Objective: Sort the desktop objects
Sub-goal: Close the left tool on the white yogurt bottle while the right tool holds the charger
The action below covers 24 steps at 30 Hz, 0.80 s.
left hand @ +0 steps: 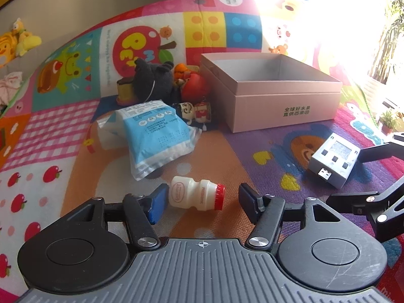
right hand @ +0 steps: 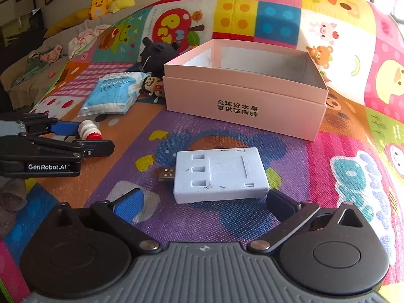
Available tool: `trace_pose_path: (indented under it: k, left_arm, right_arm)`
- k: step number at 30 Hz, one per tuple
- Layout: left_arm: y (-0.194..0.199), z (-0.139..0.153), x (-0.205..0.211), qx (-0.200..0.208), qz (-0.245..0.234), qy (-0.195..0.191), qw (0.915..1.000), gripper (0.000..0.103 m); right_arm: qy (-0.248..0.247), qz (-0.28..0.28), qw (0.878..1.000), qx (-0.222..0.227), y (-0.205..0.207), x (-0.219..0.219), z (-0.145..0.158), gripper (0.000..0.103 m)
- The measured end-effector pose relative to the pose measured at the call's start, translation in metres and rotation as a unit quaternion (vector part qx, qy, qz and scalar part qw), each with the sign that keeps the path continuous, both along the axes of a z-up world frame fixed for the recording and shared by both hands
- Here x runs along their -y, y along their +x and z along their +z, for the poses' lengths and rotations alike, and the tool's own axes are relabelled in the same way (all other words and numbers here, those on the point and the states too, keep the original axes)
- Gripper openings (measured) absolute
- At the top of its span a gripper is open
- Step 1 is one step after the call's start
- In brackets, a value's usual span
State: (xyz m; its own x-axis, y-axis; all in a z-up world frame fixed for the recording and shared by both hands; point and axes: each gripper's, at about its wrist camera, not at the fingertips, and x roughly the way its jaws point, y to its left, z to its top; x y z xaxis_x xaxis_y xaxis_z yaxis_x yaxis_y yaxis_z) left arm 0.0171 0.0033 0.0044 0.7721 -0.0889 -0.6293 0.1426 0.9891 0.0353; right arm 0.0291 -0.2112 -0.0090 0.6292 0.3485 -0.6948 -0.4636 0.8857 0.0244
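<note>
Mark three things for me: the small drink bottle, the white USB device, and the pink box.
small drink bottle (left hand: pixel 195 196): left wrist view, on its white body.
white USB device (right hand: pixel 219 175): right wrist view, on its flat top face.
pink box (right hand: pixel 242 101): right wrist view, on its printed front wall.

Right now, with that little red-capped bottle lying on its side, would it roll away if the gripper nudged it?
Probably. The bottle is round and lies on its side between the open left gripper fingers, so a nudge across its side could roll it. The textured mat may slow it. It looks like smooth plastic, perhaps slippery; its narrow waist should help the grip.
</note>
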Motion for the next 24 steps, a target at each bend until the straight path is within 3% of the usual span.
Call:
trace_pose_path:
  k: [12, 15, 18, 21, 22, 24]
  left_arm:
    - [-0.001, -0.001, -0.003, -0.002, -0.002, -0.014, 0.9999, 0.078]
    - [-0.001, -0.001, -0.002, -0.002, -0.003, -0.013, 0.9999, 0.077]
    - [-0.001, 0.000, -0.001, -0.002, -0.006, -0.009, 0.9999, 0.075]
    - [-0.003, 0.000, 0.002, 0.002, -0.011, -0.002, 0.9999, 0.061]
    - [-0.005, 0.001, 0.004, 0.003, -0.015, 0.001, 0.9999, 0.052]
    - [-0.009, 0.003, 0.007, 0.004, -0.023, 0.006, 0.9997, 0.048]
  right_arm:
    - [-0.004, 0.019, 1.000, 0.004, 0.020, -0.007, -0.001, 0.103]
    - [-0.019, 0.024, 0.999, 0.020, 0.014, -0.008, 0.002, 0.091]
    - [-0.031, 0.026, 0.999, 0.032, 0.007, -0.007, 0.006, 0.091]
    - [-0.029, 0.034, 0.999, 0.023, -0.001, -0.002, 0.012, 0.091]
    - [-0.027, 0.039, 0.999, 0.018, -0.005, 0.001, 0.015, 0.091]
    - [-0.026, 0.045, 0.999, 0.016, -0.015, 0.006, 0.020, 0.091]
